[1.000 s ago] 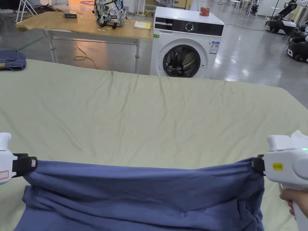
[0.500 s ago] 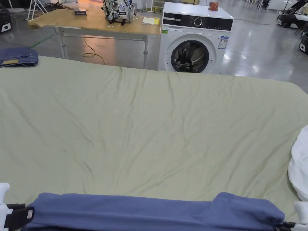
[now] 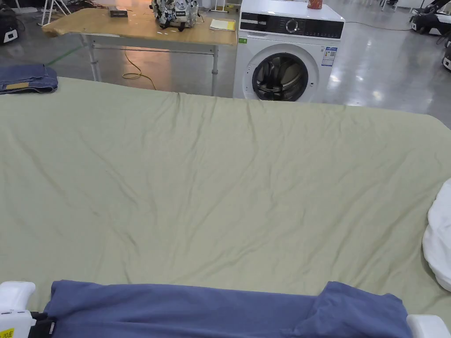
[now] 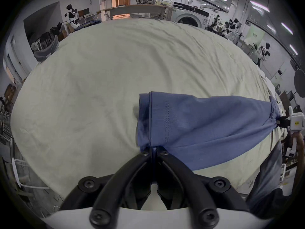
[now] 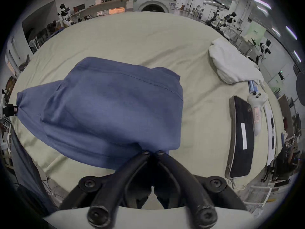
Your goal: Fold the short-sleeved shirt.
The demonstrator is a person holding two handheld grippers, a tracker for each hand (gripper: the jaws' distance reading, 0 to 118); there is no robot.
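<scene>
A blue short-sleeved shirt (image 3: pixel 198 310) lies stretched along the near edge of the pale green sheet (image 3: pixel 229 176), folded over with a sleeve bump at its right end. My left gripper (image 4: pixel 154 150) is shut on the shirt (image 4: pixel 203 126) at its left corner, near the stitched hem. My right gripper (image 5: pixel 152 153) is shut on the shirt (image 5: pixel 105 107) at the opposite corner. In the head view the left gripper (image 3: pixel 42 328) sits at the bottom left, and the right gripper's white body at the bottom right.
A white bundle of cloth (image 3: pixel 438 242) lies at the sheet's right edge, with a dark flat case (image 5: pixel 241 136) and a white handheld device (image 5: pixel 256 107) near it. Folded blue jeans (image 3: pixel 26 79) rest at the far left. Beyond stand a washing machine (image 3: pixel 286 53) and a wooden table (image 3: pixel 141 28).
Both grippers have come down and toward me with the shirt, which hung taut between them before and now lies flat on the sheet's near edge.
</scene>
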